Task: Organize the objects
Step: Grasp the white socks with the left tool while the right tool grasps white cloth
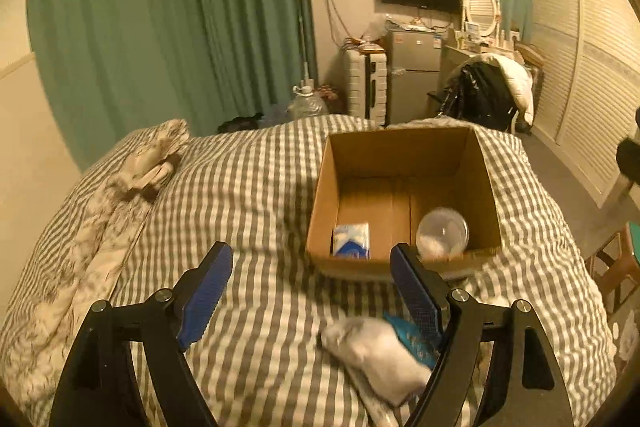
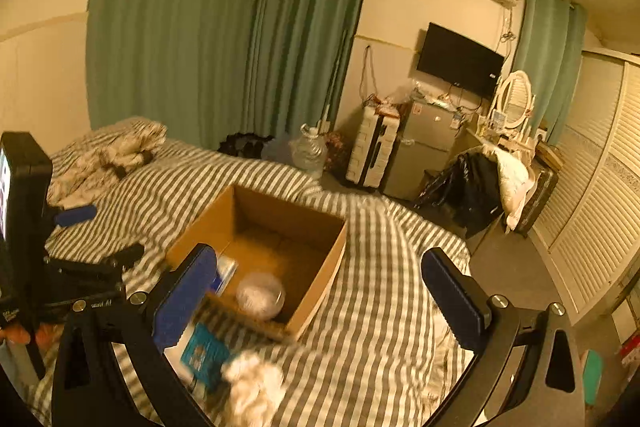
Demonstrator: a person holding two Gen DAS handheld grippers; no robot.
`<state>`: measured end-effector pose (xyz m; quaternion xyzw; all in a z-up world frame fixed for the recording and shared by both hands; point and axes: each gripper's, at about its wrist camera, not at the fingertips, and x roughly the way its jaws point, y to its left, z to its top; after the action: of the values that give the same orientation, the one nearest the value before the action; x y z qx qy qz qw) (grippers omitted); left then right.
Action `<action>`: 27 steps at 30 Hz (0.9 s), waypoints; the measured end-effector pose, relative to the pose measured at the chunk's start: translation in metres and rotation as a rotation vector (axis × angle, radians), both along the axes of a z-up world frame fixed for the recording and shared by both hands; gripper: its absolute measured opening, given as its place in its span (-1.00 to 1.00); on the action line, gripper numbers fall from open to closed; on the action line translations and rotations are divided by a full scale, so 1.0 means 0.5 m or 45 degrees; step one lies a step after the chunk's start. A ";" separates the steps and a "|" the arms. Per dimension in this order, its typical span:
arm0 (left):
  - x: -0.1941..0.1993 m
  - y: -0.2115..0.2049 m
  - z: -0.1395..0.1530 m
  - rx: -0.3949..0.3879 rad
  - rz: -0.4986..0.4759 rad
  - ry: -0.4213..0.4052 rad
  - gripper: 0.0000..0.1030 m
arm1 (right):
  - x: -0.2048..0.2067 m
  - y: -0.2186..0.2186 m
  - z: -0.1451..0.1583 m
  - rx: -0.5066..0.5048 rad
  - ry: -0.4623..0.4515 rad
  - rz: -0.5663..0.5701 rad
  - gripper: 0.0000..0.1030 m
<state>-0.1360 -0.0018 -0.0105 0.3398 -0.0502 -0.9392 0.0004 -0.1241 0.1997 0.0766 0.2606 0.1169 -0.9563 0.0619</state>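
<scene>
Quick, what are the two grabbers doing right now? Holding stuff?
Left gripper: open, holding nothing, above the striped bed.
Right gripper: open, holding nothing, near the cardboard box.

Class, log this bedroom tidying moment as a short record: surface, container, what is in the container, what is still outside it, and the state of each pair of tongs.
surface: striped duvet on a bed
container: open cardboard box
in box: tissue pack; clear round tub
outside box: white pouch beside a blue packet
left tongs: open, holding nothing
right tongs: open, holding nothing
</scene>
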 end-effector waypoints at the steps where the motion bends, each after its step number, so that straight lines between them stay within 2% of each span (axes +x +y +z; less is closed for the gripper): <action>1: 0.006 0.001 -0.008 0.000 0.009 -0.006 0.63 | 0.013 -0.001 -0.009 -0.001 -0.005 0.004 0.99; 6: 0.042 0.015 -0.090 0.037 0.048 -0.095 0.63 | 0.055 0.002 -0.101 0.001 -0.083 -0.007 0.99; 11: 0.038 0.030 -0.185 0.002 0.051 -0.227 0.63 | 0.054 0.009 -0.228 0.018 -0.259 -0.035 0.99; 13: 0.033 0.025 -0.208 0.024 0.060 -0.256 0.62 | 0.048 0.016 -0.272 -0.031 -0.342 -0.019 0.98; 19: 0.047 0.045 -0.242 0.019 -0.001 -0.273 0.62 | 0.036 0.011 -0.341 -0.047 -0.440 0.004 0.77; 20: 0.050 0.049 -0.245 0.028 -0.020 -0.281 0.62 | 0.034 0.010 -0.351 -0.045 -0.456 0.009 0.73; 25: 0.050 0.082 -0.269 0.035 -0.131 -0.339 0.62 | 0.025 0.003 -0.382 -0.036 -0.511 0.018 0.06; 27: 0.045 0.098 -0.280 0.010 -0.161 -0.356 0.62 | 0.024 0.002 -0.385 -0.038 -0.518 0.031 -0.12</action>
<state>-0.1134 0.0469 -0.1506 0.4634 -0.0676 -0.8810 -0.0672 -0.1119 0.2007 -0.1162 0.4459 0.0907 -0.8849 0.0996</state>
